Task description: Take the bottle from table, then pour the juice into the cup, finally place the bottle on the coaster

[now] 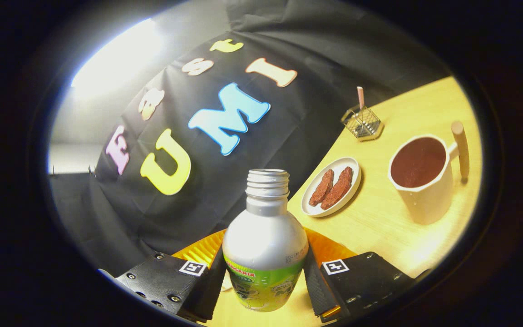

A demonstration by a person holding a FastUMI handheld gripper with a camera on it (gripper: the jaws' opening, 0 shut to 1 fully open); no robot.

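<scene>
The claw is closed on the silver metal bottle with the green label, one finger pressed to each side of its lower body, so the grasp looks settled. The bottle's threaded neck is uncapped and stands roughly in line with the fingers. The whole scene is tilted in the gripper view, which suggests the bottle is carried off the light wooden worktop rather than resting on it, though its base cannot be seen. Directly behind the bottle, between the fingers, lies the orange ribbed coaster, near the worktop's edge by the booth's wall. The cream cup with the wooden peg handle stands well apart across the worktop and already holds a dark reddish liquid. Between bottle and cup sits a small white oval plate carrying two reddish-brown strips, and a wire holder with a pink stick stands near the far edge. By my judgement the work stands at the pouring stage or at its end; with the cup apparently full, the next move would be lowering the bottle upright onto the coaster and then opening the fingers.
</scene>
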